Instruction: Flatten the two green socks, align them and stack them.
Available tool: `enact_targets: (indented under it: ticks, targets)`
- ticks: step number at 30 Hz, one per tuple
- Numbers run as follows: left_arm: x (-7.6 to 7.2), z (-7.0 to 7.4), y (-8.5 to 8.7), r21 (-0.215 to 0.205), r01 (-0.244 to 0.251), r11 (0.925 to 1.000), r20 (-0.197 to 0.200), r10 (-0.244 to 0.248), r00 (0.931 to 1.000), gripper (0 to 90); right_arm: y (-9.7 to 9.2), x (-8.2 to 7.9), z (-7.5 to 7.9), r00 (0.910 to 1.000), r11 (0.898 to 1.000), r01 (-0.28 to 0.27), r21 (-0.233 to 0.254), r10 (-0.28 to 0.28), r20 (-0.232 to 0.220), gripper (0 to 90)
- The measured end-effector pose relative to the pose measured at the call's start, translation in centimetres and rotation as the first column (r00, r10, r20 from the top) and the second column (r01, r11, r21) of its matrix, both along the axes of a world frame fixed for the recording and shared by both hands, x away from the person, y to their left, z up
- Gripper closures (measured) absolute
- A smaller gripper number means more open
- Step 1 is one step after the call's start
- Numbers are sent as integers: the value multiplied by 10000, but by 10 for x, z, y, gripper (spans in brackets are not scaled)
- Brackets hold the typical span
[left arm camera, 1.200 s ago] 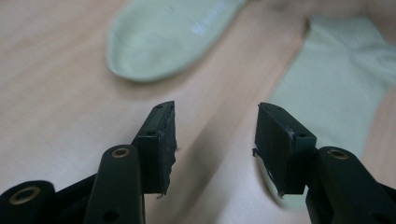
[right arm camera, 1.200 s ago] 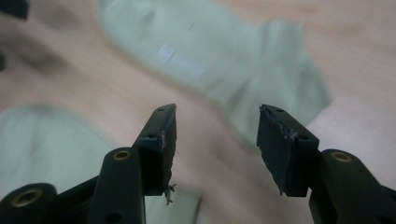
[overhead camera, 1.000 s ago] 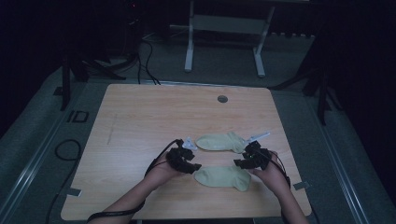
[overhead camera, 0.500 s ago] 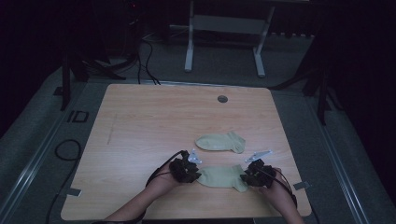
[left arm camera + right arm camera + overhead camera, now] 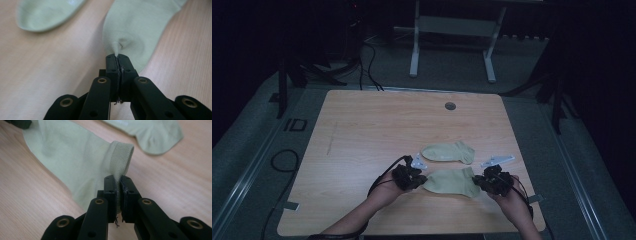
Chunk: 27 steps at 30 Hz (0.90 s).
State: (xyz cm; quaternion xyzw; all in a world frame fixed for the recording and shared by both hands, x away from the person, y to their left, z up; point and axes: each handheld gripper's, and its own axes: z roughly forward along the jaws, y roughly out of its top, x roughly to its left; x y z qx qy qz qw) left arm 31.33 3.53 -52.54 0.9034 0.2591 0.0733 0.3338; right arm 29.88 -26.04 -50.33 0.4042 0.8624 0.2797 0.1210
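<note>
Two pale green socks lie on the wooden table. The near sock is stretched flat between my two grippers, and the far sock lies just behind it. My left gripper has just been closing and is shut on the near sock's toe end; its jaws pinch a small fold of the near sock. My right gripper has also just been closing and is shut on the cuff; in the right gripper view its jaws clamp the ribbed band of the near sock.
A round grommet hole sits at the table's far middle. The far sock lies close beside the held one, and it also shows as the far sock in the right gripper view. Cables run on the floor at the left, and a metal frame stands behind the table.
Both hands drew back toward the table's front edge, from beside the far sock to the ends of the near sock. Both pairs of jaws closed on it.
</note>
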Motion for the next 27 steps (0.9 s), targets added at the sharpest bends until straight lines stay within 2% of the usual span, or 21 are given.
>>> enact_targets:
  ticks: [3,8,10,11,12,13,18,22,24,27]
  targets:
    - [10,13,2,52,-163,9999,177,162,9997,879,-1,11,10,10000,10000,29,65,-30,85,843]
    - [35,32,2,177,-488,9987,390,481,9981,880,1,40,23,9997,9998,184,45,-185,173,843]
    - [44,36,2,272,-618,9977,443,605,9972,880,2,53,27,9997,9997,244,49,-245,94,843]
    - [44,36,2,272,-618,9977,443,605,9972,880,2,53,27,9997,9997,244,49,-245,94,843]
    - [54,39,1,409,-714,9966,555,690,9961,880,3,59,29,9997,9997,249,39,-249,29,843]
    - [59,39,0,460,-749,9961,499,726,9961,880,4,72,32,9995,9995,313,11,-313,-52,842]
    - [81,34,-4,668,-973,9930,410,947,9947,879,7,99,30,9979,9979,605,-229,-610,-197,841]
    - [96,28,-6,837,-1108,9903,322,1085,9936,879,10,115,23,9960,9964,778,-345,-792,-403,842]
    - [103,23,-7,950,-1115,9892,131,1108,9938,879,12,122,18,9948,9954,862,-420,-883,-506,841]
    - [109,16,-11,1071,-1163,9874,40,1166,9932,879,12,132,12,9918,9943,934,-514,-975,-824,839]
